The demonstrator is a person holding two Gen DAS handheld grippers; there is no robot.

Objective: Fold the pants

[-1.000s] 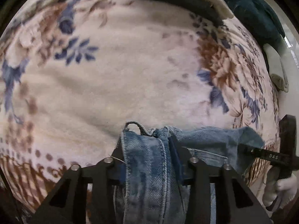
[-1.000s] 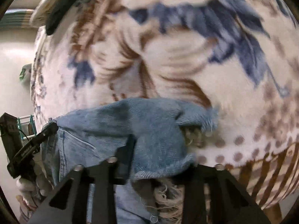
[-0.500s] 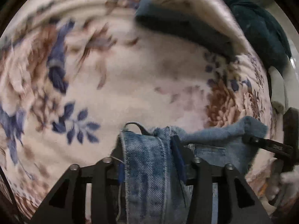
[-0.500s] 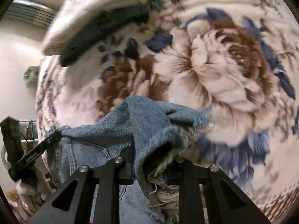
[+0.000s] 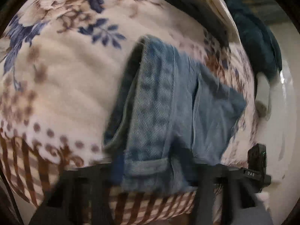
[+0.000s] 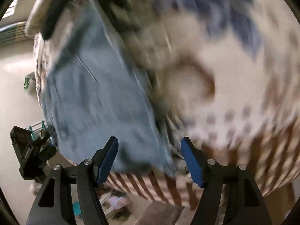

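Left gripper [image 5: 150, 180]: its dark fingers are blurred at the bottom of the left wrist view, spread wide with the cuffed denim edge lying in the gap between them; whether the cloth is pinched or merely lies across, I cannot tell.
Pants [image 5: 168, 101]: blue jeans folded into a thick bundle on the floral blanket [image 5: 61, 86], reaching forward and upward from between the left jaws, a turned-up hem nearest them.
Dark teal cloth [image 5: 258, 37]: far ahead and to the right of the left jaws, at the blanket's far edge.
Right gripper [image 6: 150, 159]: jaws released, the blue pads [image 6: 191, 161] standing well apart with nothing between them.
Pants, right wrist view [image 6: 97, 97]: motion-blurred, lying ahead of the left finger, their near edge just beyond the fingertips and clear of both pads.
Blanket's striped border [image 6: 243, 168]: ahead of the right finger, hanging over the edge.
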